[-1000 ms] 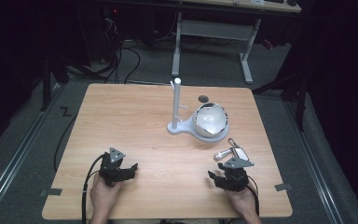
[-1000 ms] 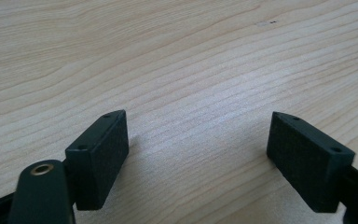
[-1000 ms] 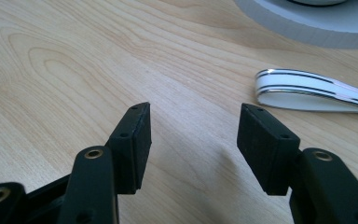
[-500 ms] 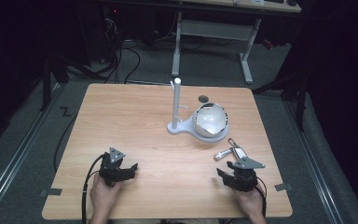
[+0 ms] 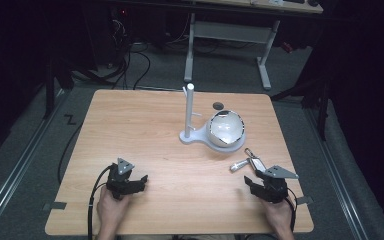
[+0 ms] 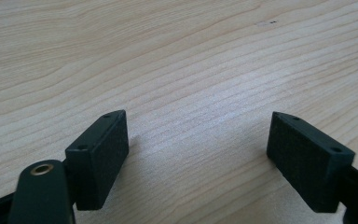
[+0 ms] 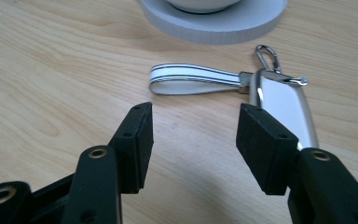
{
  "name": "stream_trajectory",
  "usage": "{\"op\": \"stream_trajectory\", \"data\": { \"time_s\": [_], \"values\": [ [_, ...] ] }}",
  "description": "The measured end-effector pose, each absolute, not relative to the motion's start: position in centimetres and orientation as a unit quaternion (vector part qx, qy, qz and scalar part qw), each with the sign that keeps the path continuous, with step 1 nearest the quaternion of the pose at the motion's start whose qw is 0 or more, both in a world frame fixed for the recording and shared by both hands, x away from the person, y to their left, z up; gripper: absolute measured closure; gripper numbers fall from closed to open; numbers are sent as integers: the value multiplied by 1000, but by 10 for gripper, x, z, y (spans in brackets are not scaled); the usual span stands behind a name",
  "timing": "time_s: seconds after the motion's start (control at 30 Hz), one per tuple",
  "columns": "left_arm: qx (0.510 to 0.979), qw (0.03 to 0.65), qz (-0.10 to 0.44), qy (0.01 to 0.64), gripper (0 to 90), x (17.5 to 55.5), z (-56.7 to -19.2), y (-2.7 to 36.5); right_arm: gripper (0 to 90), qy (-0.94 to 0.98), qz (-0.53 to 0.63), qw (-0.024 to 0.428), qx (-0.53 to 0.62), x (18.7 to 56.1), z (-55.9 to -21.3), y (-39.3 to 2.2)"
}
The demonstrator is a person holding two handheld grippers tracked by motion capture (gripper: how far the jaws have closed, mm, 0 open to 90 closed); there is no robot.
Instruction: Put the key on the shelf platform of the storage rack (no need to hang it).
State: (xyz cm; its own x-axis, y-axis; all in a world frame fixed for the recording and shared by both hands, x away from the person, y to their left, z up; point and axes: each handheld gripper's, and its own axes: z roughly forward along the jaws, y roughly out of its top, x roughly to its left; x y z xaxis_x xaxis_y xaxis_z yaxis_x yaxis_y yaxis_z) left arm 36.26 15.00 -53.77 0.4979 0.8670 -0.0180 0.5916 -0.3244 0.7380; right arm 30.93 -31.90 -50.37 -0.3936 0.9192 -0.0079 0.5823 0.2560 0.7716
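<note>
While both hands rest near the front edge of a pale wooden table [image 5: 145,125], the work in hand looks like picking up a key fob [image 7: 284,105], which lies flat on the wood toward the right, just in front of the round grey base of a white stand [image 5: 190,117] that carries a shiny globe-shaped bowl [image 5: 226,128]. On the fob, a slim white-and-chrome body joins a short white strap loop [image 7: 193,79] edged with dark stripes, and a small metal clip [image 7: 265,55] sits at the joint.

Judging by its look, the fob should be light and rigid, with a glossy, probably slippery shell that lies low against the table. Its strap seems soft and floppy, so it would sag if lifted alone. Pinching across the narrow sides of the hard body looks the surest hold; the strap would be the easier thing to catch from above.

Just short of the fob, the right gripper [image 7: 192,140] has its jaws about half open after narrowing a little; bare wood lies between them, and the right-hand pad sits beside the fob's near end, holding nothing.

Well apart on the left, the left gripper [image 6: 196,154] has its jaws spread wide over bare wood, empty
</note>
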Motion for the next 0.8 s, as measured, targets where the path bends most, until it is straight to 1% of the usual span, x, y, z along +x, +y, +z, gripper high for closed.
{"op": "stream_trajectory", "data": {
  "time_s": [0.47,0.8],
  "values": [
    [790,353,195,461,211,363,-538,150,447,734,349,241,530,323,-502,-344],
    [790,353,195,462,211,363,-538,150,415,722,347,218,557,340,-505,-358]
  ]
}}
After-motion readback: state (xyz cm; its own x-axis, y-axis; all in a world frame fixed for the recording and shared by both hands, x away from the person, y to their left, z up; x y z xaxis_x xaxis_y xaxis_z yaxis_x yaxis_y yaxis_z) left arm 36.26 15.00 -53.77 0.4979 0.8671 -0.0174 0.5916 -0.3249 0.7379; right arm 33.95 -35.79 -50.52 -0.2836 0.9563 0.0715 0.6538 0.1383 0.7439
